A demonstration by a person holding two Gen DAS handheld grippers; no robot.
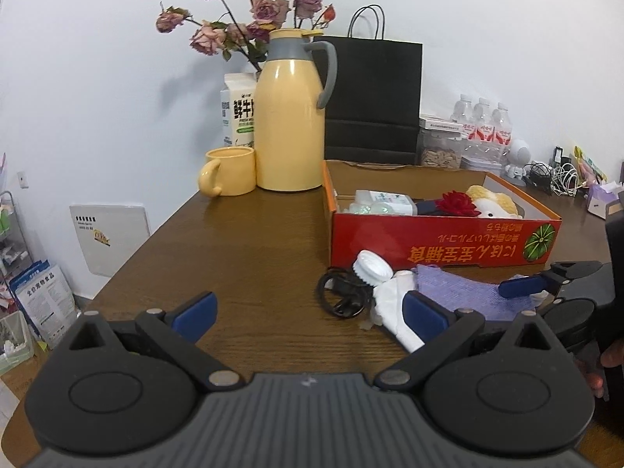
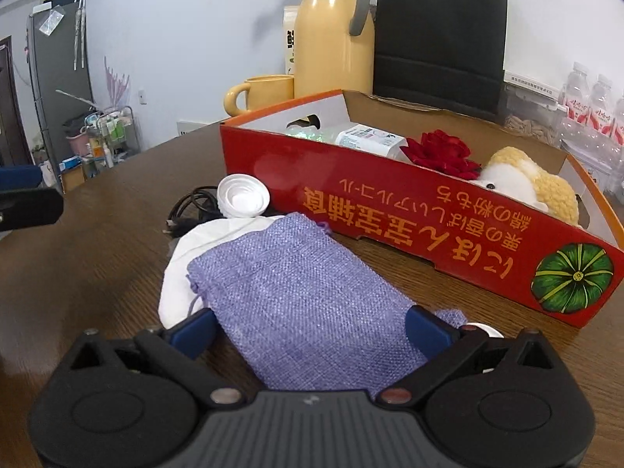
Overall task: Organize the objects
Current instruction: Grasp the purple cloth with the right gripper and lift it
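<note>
A: What does the right wrist view show that the left misses?

B: The whole purple woven pouch [image 2: 296, 292], lying flat on the desk [image 2: 78, 273] between the spread-wide fingers of the right gripper [image 2: 310, 329], which grips nothing. Its long axis runs from the gripper toward the red cardboard box [image 2: 409, 218]; the drawstring end lies over a white cloth [image 2: 187, 249].

A: And the left view?

B: The left gripper [image 1: 310, 314], wide apart and empty, over bare desk, plus a white cap [image 1: 370, 267] and black cable [image 1: 343, 292].

Coarse-woven cloth pouch [image 2: 308, 292] on glossy wood-grain table [image 2: 97, 265] — box [image 2: 429, 222] seemingly printed cardboard.
</note>
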